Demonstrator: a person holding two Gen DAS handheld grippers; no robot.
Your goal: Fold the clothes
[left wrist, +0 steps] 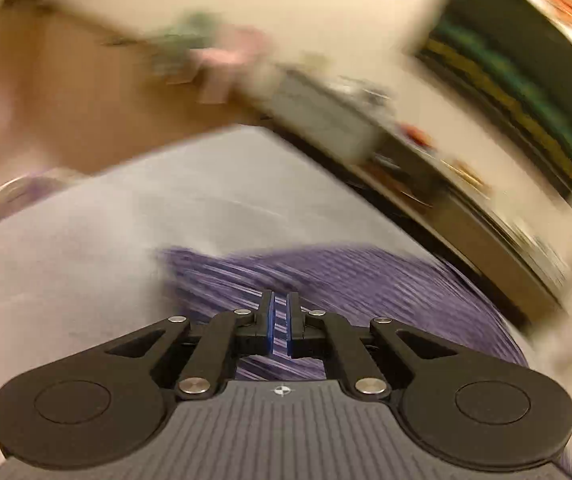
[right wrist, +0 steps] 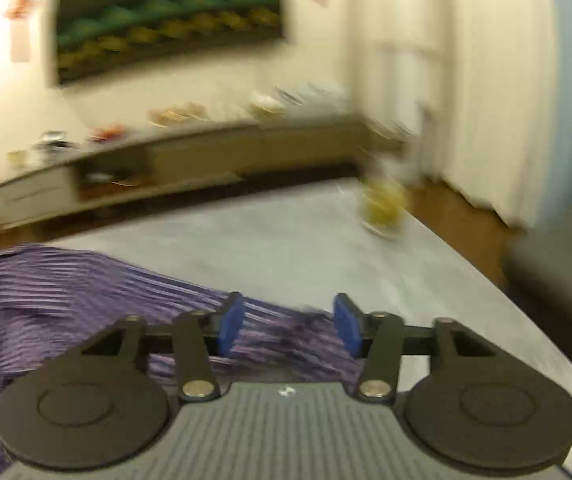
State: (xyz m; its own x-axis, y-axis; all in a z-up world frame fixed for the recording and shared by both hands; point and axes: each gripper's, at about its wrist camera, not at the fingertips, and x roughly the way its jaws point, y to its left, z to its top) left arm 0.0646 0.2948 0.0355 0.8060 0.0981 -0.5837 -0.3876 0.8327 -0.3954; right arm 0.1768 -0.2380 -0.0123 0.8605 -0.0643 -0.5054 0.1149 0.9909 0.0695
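Both grippers hang over one purple striped garment (left wrist: 349, 276) lying on a pale grey table (left wrist: 86, 240): the left gripper (left wrist: 280, 320) has its two blue pads nearly together, a thin gap showing between them with the cloth beneath, and through the blur I cannot tell whether any fabric is pinched. Over at the right gripper (right wrist: 289, 324) the two blue pads (right wrist: 230, 326) stand well apart, released, with the garment's rumpled edge lying below and between them and the rest spreading off to its left. Beyond it, one yellowish object (right wrist: 383, 210) sits near the table's far edge, before one low sideboard (right wrist: 206, 160) and one framed picture (right wrist: 166, 16).
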